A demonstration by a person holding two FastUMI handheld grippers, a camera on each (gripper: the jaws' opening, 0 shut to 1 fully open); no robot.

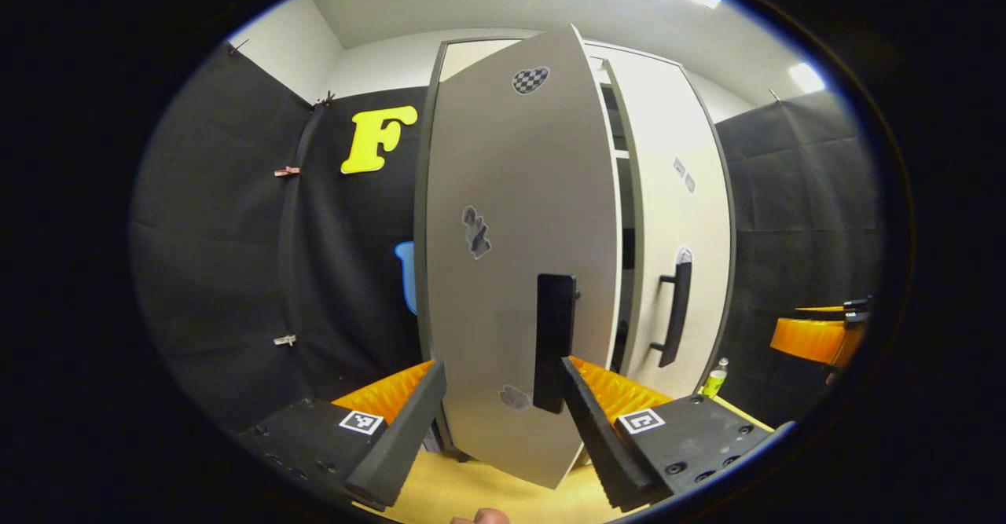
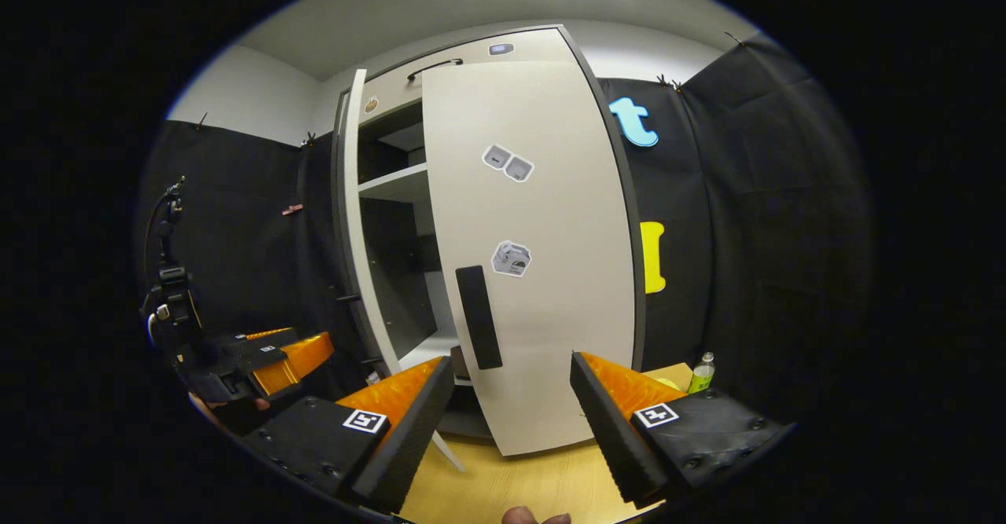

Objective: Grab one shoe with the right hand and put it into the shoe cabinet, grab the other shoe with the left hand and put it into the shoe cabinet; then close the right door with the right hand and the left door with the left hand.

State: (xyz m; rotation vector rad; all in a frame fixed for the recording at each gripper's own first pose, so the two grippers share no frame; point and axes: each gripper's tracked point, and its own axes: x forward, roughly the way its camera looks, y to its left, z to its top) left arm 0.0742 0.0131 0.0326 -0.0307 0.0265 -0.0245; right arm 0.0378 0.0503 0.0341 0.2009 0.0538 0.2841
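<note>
cabinet (image 2: 471, 53) pale, upright | L door (image 1: 511, 218) ajar | R door (image 2: 542, 257) ajar, black handles

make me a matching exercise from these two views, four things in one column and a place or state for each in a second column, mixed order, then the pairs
Things
1. left door
2. right door
3. green bottle
4. left gripper

Places or states
a. standing on the floor by the black cloth wall
b. ajar, its handle between a gripper's open fingers
c. open, fingers apart, pressing on nothing
d. partly open, with two stickers side by side above a third

Pairs: 1-b, 2-d, 3-a, 4-c
</note>
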